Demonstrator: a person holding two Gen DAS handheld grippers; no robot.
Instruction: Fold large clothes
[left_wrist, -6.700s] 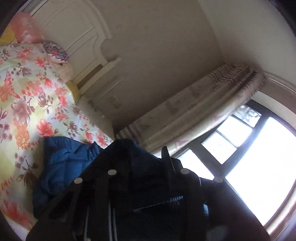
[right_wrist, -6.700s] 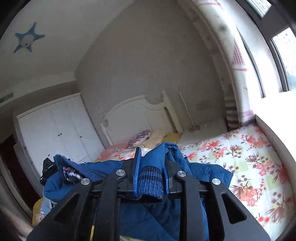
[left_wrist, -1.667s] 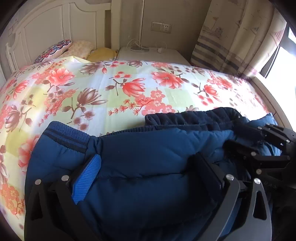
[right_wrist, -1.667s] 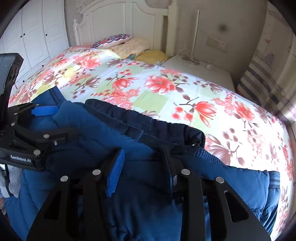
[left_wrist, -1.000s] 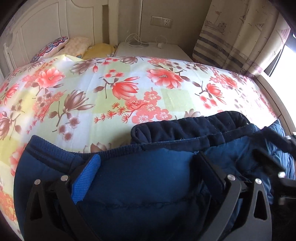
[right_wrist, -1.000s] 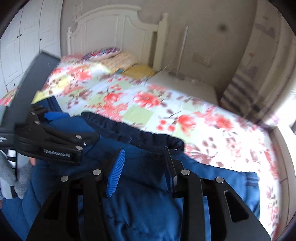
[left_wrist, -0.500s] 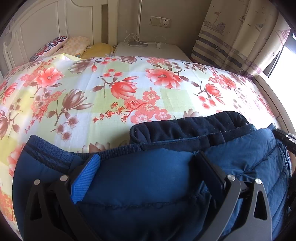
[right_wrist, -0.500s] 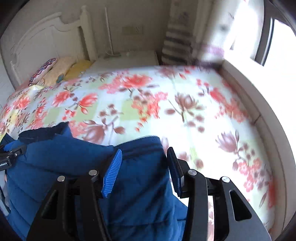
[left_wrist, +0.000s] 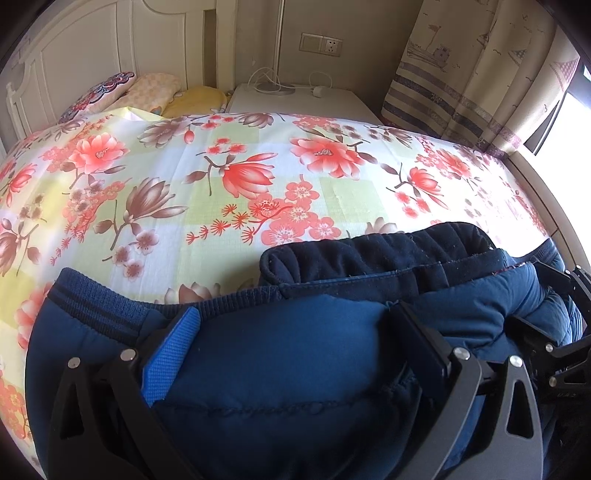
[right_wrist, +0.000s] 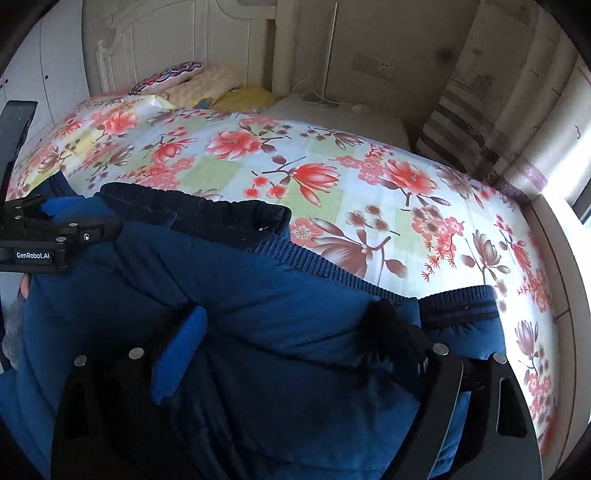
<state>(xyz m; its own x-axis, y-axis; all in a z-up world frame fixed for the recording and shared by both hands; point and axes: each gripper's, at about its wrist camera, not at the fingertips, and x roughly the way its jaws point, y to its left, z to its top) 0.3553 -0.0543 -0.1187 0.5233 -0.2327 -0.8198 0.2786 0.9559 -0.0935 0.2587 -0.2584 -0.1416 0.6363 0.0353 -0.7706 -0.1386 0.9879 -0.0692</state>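
the blue padded jacket (left_wrist: 295, 369) lies bunched on the bed's floral sheet (left_wrist: 229, 177), its dark fleece collar (left_wrist: 369, 254) just ahead of both tools. left tool (left_wrist: 295, 343) stands spread wide, jacket bulging between its fingers, pads not pressing. right tool (right_wrist: 291, 332) is opening, padding between its fingers too, nothing clamped. pillows (right_wrist: 207, 83) far ahead.

Right gripper (right_wrist: 291, 339) opening, left gripper (left_wrist: 295, 332) wide
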